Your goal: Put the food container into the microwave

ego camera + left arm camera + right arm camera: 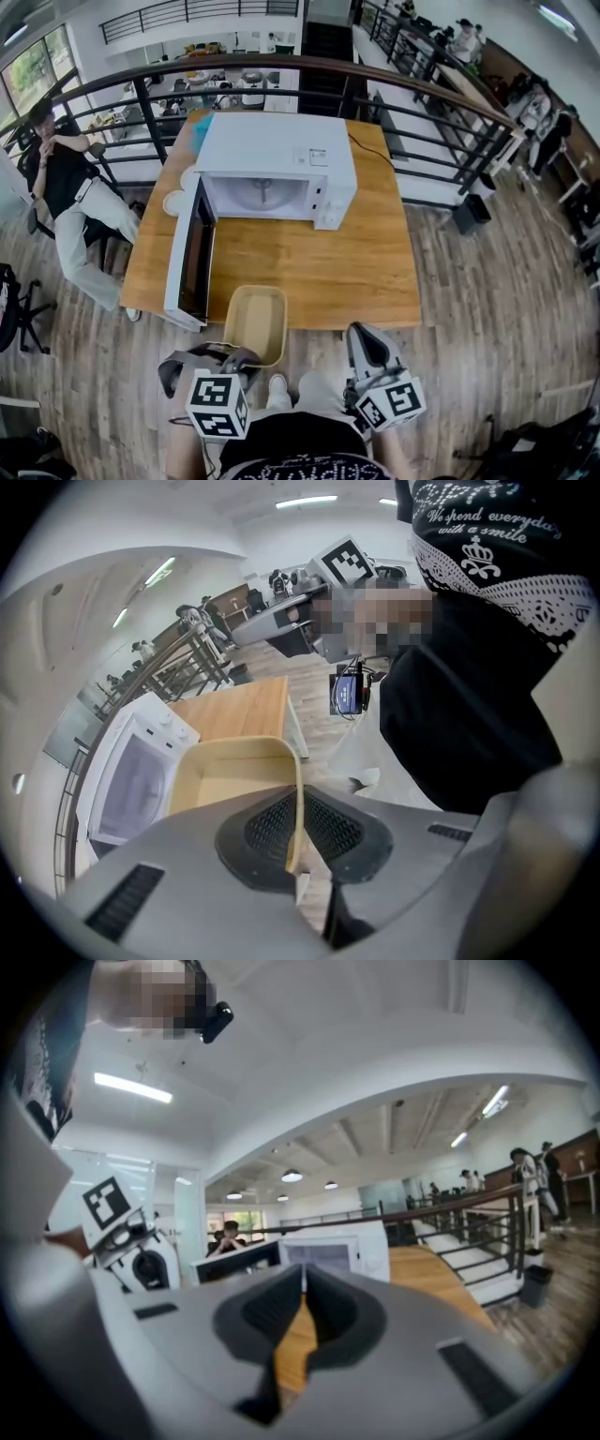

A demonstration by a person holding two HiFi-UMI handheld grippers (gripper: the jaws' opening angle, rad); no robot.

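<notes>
Head view: the white microwave (277, 155) stands on the far half of the wooden table (356, 262), its door (190, 253) swung fully open to the left and its cavity exposed. The beige food container (255, 323) lies over the table's near edge, in front of the open door and well apart from the cavity. Left gripper view: the left gripper (295, 803) is clamped on the container's near wall, with the thin rim pinched between both pads. Right gripper view: the right gripper (303, 1288) has its jaws pressed together with nothing between them; it is held near the table's near edge, right of the container.
</notes>
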